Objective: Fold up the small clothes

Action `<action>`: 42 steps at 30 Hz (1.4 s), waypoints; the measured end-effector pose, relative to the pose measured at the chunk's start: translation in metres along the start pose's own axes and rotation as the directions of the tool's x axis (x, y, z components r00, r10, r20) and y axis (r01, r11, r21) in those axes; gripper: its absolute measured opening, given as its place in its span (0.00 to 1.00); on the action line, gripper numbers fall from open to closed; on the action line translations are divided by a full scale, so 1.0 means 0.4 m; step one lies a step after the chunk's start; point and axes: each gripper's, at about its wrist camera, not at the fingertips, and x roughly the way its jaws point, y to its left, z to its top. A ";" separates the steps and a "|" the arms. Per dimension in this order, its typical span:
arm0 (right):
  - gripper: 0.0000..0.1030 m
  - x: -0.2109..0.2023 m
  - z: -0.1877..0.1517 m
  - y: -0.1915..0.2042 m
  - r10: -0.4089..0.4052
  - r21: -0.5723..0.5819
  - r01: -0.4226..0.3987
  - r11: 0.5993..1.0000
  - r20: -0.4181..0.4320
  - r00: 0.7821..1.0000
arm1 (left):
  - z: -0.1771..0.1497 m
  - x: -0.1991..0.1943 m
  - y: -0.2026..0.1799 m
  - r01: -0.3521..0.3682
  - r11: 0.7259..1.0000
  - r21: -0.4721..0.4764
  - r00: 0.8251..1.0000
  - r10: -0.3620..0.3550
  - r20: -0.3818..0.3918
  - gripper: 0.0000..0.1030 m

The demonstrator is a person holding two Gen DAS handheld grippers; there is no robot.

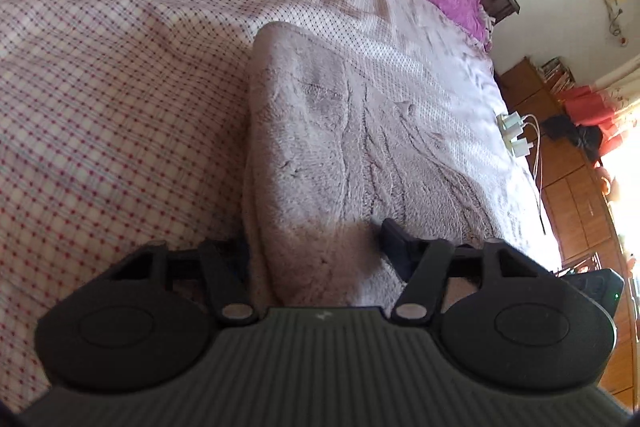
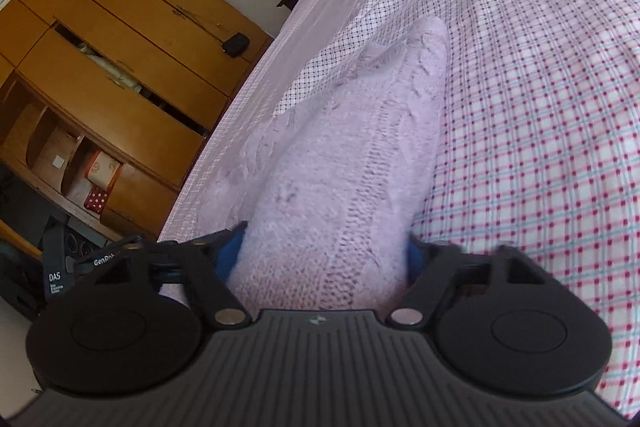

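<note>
Both grippers pinch the fuzzy pale-pink cable-knit garment (image 1: 320, 147) on the checked bedsheet (image 1: 100, 107).
Left gripper (image 1: 316, 251) and right gripper (image 2: 324, 251) clamp its near edge; the right gripper's lettering reads "DAS" and "GenRob".

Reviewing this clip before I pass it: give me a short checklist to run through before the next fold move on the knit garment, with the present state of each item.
1. Left gripper has the pale knit garment between its fingers: ok.
2. Right gripper has the same garment between its fingers: ok.
3. Pads firmly pinching on either side: cannot tell.
4. Garment lies on the checked bedsheet, nothing on top of it: ok.
5. White chargers at the bed edge, apart from the garment: ok.
6. Garment already folded lengthwise: cannot tell.
</note>
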 end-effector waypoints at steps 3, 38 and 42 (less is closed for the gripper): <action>0.52 -0.016 0.021 0.002 0.020 0.035 -0.020 0.999 0.012 1.000 | 0.003 -0.011 -0.010 0.012 1.000 -0.025 1.000 -0.011 0.008 0.40; 0.50 -0.523 -0.164 -0.047 -0.204 0.033 0.202 0.979 0.069 0.977 | -0.252 0.002 -0.283 0.040 0.976 0.213 0.985 -0.003 -0.171 0.36; 0.53 -0.498 -0.200 -0.068 -0.228 0.036 0.226 0.973 0.063 0.972 | -0.270 0.000 -0.274 0.025 0.974 0.227 0.986 0.014 -0.169 0.38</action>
